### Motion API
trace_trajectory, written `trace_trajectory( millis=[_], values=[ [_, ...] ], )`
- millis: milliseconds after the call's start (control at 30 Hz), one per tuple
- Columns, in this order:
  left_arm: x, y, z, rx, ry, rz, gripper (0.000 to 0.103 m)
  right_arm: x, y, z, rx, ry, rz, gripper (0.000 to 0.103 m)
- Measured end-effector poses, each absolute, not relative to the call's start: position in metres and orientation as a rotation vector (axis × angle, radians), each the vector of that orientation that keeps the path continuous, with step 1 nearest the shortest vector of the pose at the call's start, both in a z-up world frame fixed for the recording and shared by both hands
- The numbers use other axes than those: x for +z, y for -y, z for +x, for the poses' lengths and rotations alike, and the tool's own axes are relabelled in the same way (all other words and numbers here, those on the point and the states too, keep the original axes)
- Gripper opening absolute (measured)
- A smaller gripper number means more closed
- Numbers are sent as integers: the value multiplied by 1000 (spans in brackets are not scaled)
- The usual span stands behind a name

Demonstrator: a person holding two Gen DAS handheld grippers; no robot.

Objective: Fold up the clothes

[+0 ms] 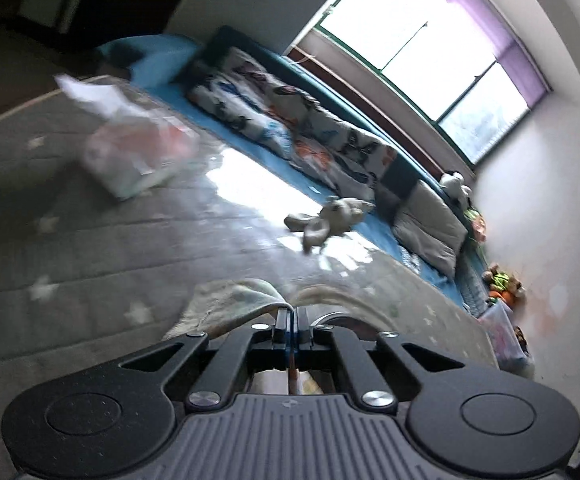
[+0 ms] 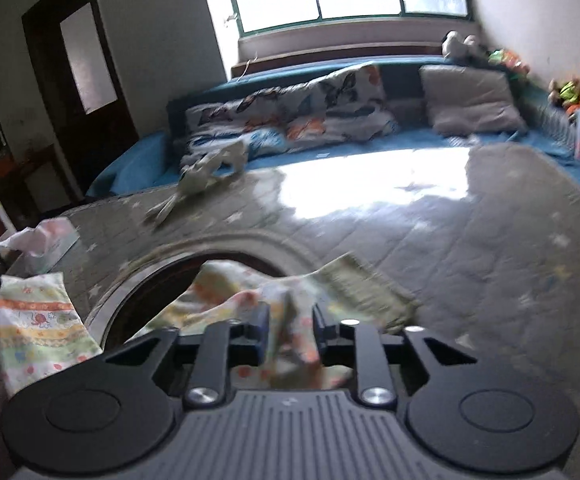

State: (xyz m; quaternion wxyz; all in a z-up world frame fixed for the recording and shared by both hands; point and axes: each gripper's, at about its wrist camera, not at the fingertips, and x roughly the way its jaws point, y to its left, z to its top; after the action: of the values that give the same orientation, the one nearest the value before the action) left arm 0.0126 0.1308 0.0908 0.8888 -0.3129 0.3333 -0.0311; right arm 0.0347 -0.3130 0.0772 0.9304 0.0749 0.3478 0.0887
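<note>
Grey star-print mat [image 2: 489, 240] under two grippers; no legible writing anywhere. Left gripper [image 1: 293, 314] pressed together, pinching the pale garment [image 1: 230, 300] by its edge. Right gripper [image 2: 290, 316] part-spread with one printed garment [image 2: 250, 292] bunched between the fingers. One folded piece [image 2: 38, 320] flat at left. One tissue box [image 2: 46, 244], one plush toy [image 2: 210, 164], two pillows.
</note>
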Motion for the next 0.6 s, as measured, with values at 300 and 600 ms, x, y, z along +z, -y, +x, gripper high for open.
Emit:
trace_trajectory(
  millis=[300,600],
  values=[
    [73,-175,-30,56,-692,-675,0,49,292,52,154,-769,152,2],
    [63,-194,-51,108,-720,-657,0,85,326,-9,52,-636,96,2]
  ],
)
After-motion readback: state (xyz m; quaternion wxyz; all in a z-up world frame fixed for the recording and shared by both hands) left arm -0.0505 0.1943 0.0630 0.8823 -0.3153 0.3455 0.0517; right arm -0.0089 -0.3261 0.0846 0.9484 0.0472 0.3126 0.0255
